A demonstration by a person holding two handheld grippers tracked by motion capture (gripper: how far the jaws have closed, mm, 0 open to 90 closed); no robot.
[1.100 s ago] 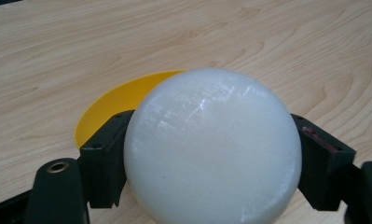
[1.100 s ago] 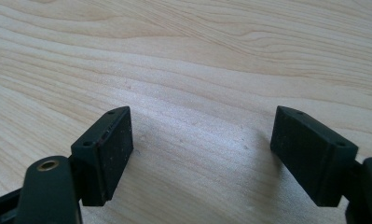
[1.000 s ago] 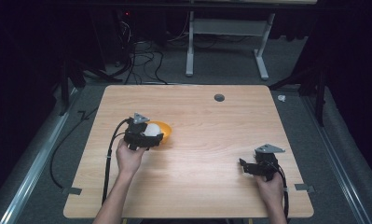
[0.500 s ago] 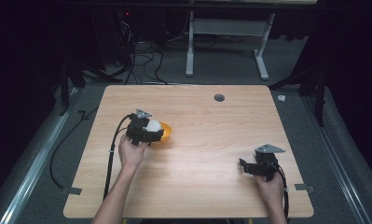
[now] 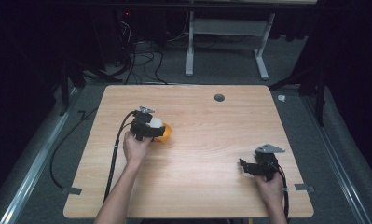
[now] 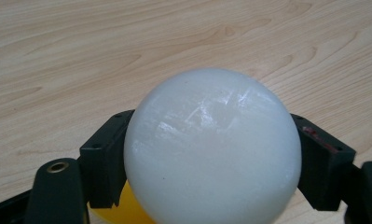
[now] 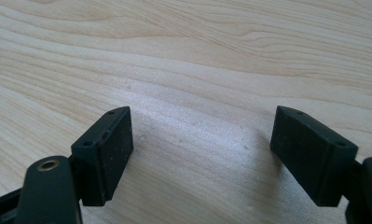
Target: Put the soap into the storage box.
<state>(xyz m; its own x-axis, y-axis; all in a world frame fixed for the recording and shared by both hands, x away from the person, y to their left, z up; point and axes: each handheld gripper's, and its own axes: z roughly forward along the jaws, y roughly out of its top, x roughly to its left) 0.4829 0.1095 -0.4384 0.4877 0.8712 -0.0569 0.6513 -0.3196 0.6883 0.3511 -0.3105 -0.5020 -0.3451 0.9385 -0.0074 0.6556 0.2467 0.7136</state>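
Note:
A white ball (image 6: 211,149) sits between the jaws of my left gripper (image 5: 148,126), which is shut on it; both black pads press its sides. In the high view the white ball (image 5: 155,122) is above an orange-yellow bowl (image 5: 166,134) at the table's left centre. A sliver of that yellow bowl (image 6: 120,212) peeks out under the ball in the left gripper view. My right gripper (image 5: 249,167) rests low near the table's front right, open, with bare wood between its fingers (image 7: 106,149).
The wooden table (image 5: 211,186) has a dark round grommet hole (image 5: 219,97) near its far edge. Black cables trail from both grippers off the front edge. Desk legs and wiring stand on the floor beyond the table.
My left gripper with the white ball has moved left and slightly away from me, now covering more of the orange-yellow bowl. The right gripper has stayed put.

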